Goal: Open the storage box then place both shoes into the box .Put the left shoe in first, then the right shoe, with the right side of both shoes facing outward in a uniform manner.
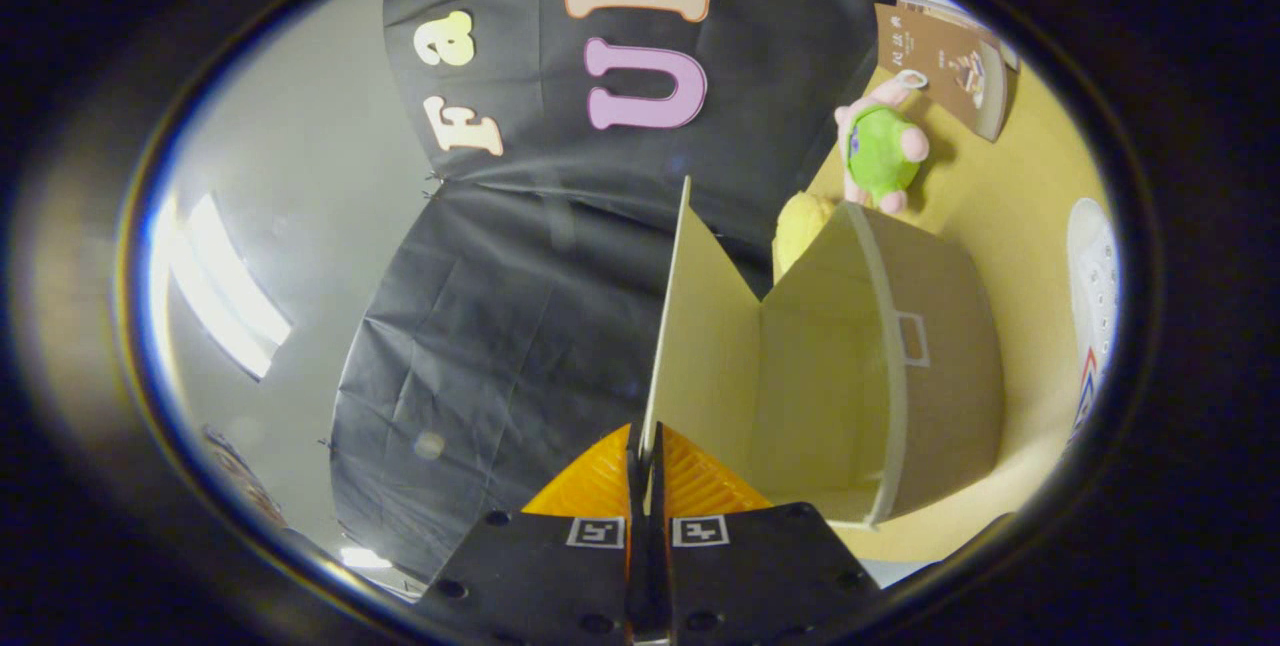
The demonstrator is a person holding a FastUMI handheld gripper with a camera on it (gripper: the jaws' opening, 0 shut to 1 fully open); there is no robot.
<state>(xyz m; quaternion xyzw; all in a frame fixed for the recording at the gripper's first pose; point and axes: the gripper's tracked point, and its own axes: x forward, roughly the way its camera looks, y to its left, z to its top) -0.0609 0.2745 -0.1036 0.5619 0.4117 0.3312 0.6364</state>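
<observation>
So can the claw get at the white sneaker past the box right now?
Probably not yet. The claw is shut on the thin cream cardboard lid of the open brown storage box, and that box stands between it and the white sneaker on the yellow tabletop.

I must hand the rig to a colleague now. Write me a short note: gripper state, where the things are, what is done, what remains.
Gripper: shut on the lid flap of the storage box, both orange fingers pinching its edge.
Box: lid swung open, the inside visible; no shoe seen in it.
Shoes: one white shoe lies on the yellow table beyond the box. I cannot tell which shoe it is.
Also there: a green and pink plush toy and a brown booklet behind the box.
Done: box opened.
Left: release the lid, place left shoe, then right shoe, right sides outward.
</observation>
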